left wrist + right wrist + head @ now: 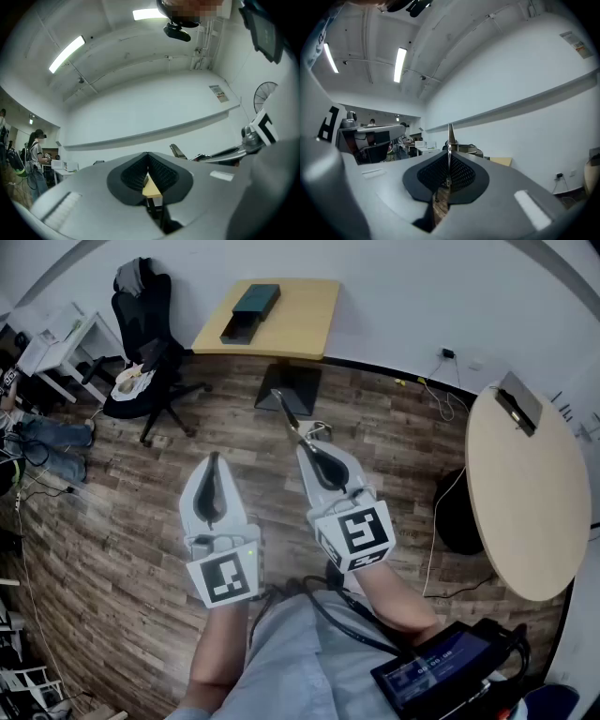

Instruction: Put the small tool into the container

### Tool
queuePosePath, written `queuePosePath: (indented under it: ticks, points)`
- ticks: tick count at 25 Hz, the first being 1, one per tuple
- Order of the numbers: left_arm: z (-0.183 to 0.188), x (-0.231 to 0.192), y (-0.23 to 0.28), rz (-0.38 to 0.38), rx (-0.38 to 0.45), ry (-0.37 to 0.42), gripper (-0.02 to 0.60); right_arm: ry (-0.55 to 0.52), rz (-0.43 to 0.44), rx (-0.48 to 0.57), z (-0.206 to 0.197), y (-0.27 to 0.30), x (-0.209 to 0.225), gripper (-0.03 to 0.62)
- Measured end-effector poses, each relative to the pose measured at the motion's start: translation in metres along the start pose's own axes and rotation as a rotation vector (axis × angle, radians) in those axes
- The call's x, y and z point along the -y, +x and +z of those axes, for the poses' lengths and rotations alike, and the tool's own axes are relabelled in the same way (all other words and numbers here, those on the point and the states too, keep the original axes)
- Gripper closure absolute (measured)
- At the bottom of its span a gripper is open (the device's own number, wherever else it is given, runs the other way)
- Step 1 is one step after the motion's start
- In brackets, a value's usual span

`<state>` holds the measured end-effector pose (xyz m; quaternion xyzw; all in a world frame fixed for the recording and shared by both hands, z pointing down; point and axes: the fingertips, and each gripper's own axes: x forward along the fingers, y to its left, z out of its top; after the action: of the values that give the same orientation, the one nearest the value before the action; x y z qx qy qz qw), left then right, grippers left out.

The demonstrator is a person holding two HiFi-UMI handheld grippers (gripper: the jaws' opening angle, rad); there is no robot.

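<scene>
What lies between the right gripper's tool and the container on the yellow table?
In the head view, only wood floor and the dark base plate of the yellow table separate the small tool, clamped in the right gripper, from the container.

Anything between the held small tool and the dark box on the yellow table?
Nothing visible. The right tool is shut on the small tool; only open wood floor separates it from the dark box on the yellow table.

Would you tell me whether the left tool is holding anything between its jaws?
No, the left tool has its jaws closed on each other with nothing caught between them.
</scene>
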<state>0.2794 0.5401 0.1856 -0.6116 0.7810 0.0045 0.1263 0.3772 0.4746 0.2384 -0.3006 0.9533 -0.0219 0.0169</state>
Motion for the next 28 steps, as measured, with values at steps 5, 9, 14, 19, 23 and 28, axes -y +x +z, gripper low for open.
queuePosePath:
  ticks: [5, 9, 14, 19, 23, 28]
  points:
    - [-0.002, 0.006, 0.003, 0.004, 0.001, 0.001, 0.571, 0.005, 0.009, -0.007, -0.003, -0.001, 0.006, 0.591]
    - [-0.005, 0.011, 0.0, 0.012, 0.0, -0.003, 0.571, 0.012, 0.02, -0.011, -0.007, -0.006, 0.01, 0.591]
    - [-0.01, 0.029, 0.015, 0.023, -0.011, 0.009, 0.571, 0.054, 0.031, -0.002, -0.01, -0.007, 0.038, 0.591]
    - [-0.017, 0.052, 0.046, 0.034, -0.045, 0.024, 0.571, 0.096, 0.035, -0.014, -0.012, 0.007, 0.086, 0.591]
    - [-0.032, 0.041, 0.057, 0.055, -0.077, 0.029, 0.571, 0.118, 0.028, -0.026, -0.021, 0.025, 0.1, 0.591]
    - [-0.057, 0.012, 0.085, 0.083, -0.096, 0.011, 0.571, 0.126, 0.039, -0.062, -0.039, 0.067, 0.104, 0.591]
